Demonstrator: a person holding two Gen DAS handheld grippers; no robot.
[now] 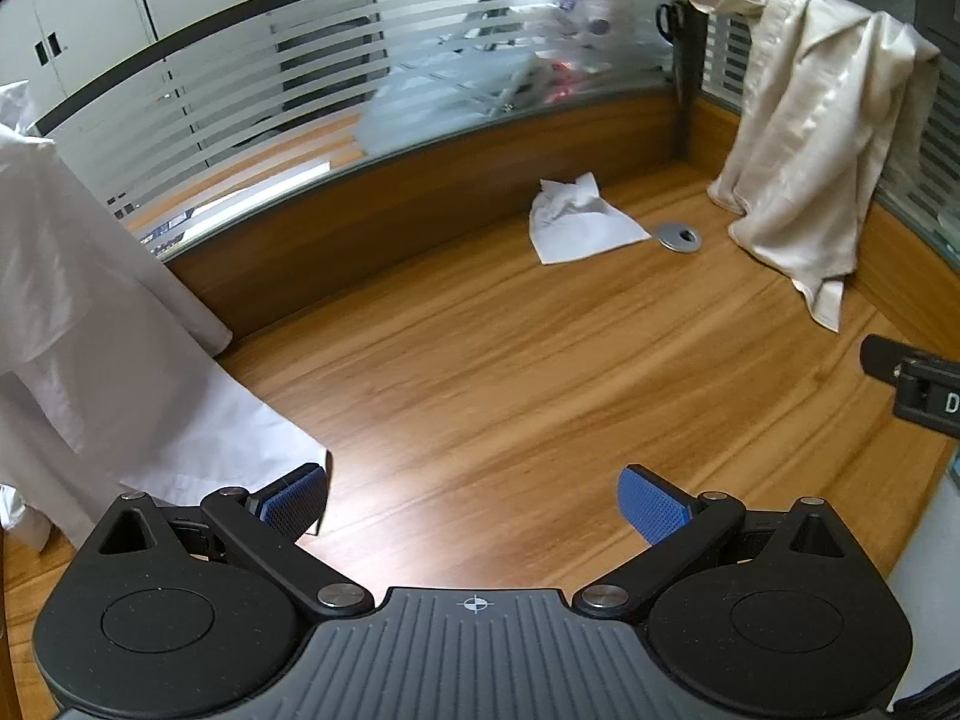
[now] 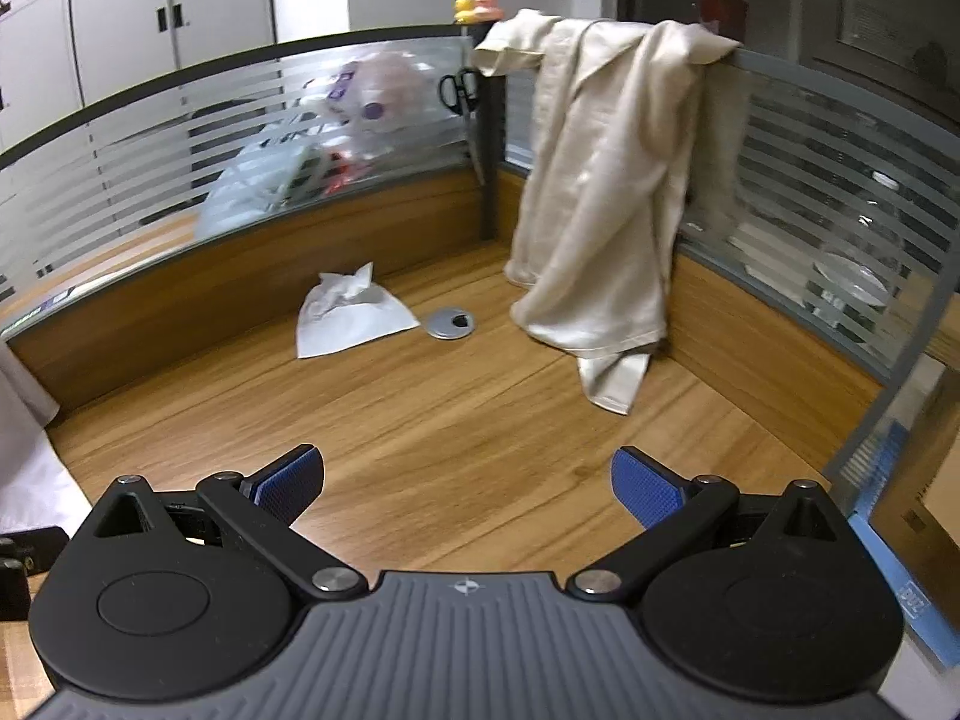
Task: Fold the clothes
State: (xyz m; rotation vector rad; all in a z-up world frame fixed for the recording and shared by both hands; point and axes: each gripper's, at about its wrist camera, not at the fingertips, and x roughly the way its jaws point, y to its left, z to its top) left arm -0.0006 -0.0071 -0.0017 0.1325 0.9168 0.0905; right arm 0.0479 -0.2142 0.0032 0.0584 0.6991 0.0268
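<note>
Glossy wood-grain desk (image 2: 480, 420), soft beige cloth shirt (image 2: 600, 180) (faintly sheeny)

A wooden corner desk (image 1: 510, 360) is fenced by partitions of frosted striped glass (image 1: 270, 90) above wood panels, meeting at a dark post (image 2: 489, 138). Pale grey cabinets (image 2: 120, 30) line the far wall. Light glares softly off the desktop's near edge.
</note>
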